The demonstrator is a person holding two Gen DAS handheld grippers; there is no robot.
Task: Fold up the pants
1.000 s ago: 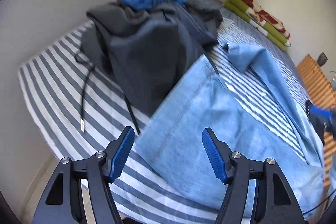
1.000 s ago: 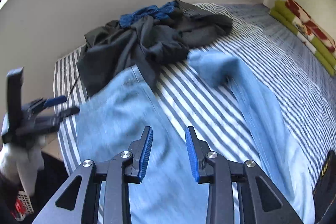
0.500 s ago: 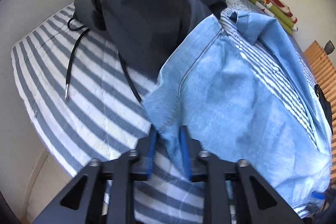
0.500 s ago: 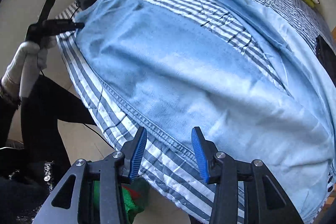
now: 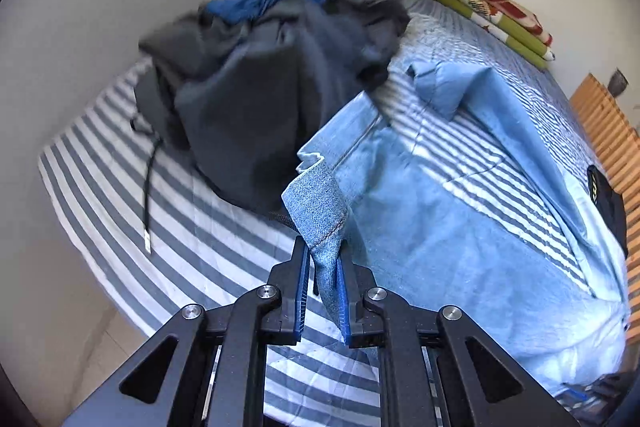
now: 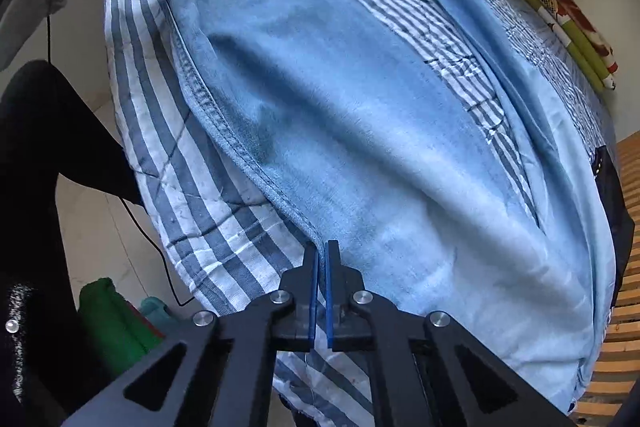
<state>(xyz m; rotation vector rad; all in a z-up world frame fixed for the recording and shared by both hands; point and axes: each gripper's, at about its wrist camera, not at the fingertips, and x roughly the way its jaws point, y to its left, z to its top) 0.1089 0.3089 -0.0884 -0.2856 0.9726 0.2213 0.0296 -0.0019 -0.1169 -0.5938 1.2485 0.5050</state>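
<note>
Light blue denim pants (image 6: 340, 99) lie spread on a striped bed (image 5: 100, 187). The left gripper (image 5: 323, 267) is closing on a raised hem corner; the right gripper (image 6: 321, 267) pinches the near side seam. Next, I judge, both must lift together, carrying this leg over the far one.

No text, label, brand, number or sign can be read in either view. A black item (image 5: 606, 203) at the right edge of the bed carries a small yellowish mark, too small and blurred to make out.
</note>
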